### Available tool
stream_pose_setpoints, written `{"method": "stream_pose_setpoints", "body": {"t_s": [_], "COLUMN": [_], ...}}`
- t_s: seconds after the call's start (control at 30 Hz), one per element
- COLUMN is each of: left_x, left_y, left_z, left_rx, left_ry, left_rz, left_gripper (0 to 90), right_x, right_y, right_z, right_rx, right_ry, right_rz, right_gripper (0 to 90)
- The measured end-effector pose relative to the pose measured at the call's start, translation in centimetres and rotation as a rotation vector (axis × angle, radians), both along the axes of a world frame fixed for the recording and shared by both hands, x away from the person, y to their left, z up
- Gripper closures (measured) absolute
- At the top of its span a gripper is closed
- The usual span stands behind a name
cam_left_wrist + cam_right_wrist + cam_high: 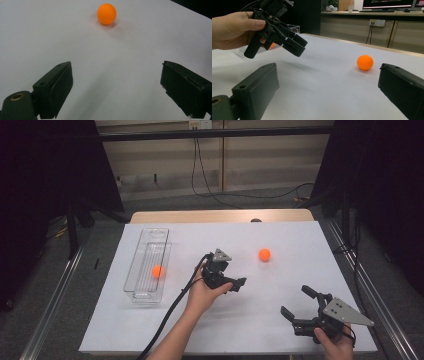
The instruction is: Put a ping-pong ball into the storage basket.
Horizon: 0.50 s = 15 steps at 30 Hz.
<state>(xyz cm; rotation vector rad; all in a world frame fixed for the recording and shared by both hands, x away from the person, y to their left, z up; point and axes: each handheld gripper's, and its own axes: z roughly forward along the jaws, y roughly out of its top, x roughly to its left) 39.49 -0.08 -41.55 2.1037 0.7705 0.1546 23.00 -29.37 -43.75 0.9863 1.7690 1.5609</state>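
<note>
From above we count two orange balls: one ball [264, 254] on the white table [280, 240], right of the clear tray [148, 265], and a second ball [157, 271] inside that tray. We see two grippers. The left gripper [239, 284], jaws apart and empty, hovers between tray and loose ball. The right gripper [298, 302], also apart and empty, sits well right of the tray. The left gripper view adds a close look at the loose ball [106, 14] ahead. The right gripper view adds the room's far wall, well beyond the tray.

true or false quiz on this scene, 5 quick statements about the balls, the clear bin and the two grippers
1. One orange ball lies inside the clear bin. True.
2. The left gripper is clamped on the loose orange ball. False: its jaws are open and empty, with that ball lying apart on the white table cover.
3. The right gripper has open jaws with nothing between them. True.
4. The clear bin sits at the right edge of the table. False: it is on the left side.
5. The loose ball is stacked on the bin's rim. False: it rests on the table cover, well right of the bin.
</note>
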Motion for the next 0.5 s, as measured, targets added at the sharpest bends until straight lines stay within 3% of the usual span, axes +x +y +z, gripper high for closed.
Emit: {"method": "stream_pose_setpoints", "body": {"t_s": [0.5], "left_x": [0.33], "left_y": [-0.90], "left_z": [-0.34], "left_rx": [-0.022], "left_ry": [0.009], "left_rz": [0.000], "left_gripper": [10.4], "right_x": [0.00], "right_y": [-0.02], "right_z": [0.01], "right_rx": [0.001], "right_ry": [-0.002], "right_rz": [0.000], "right_gripper": [2.3]}}
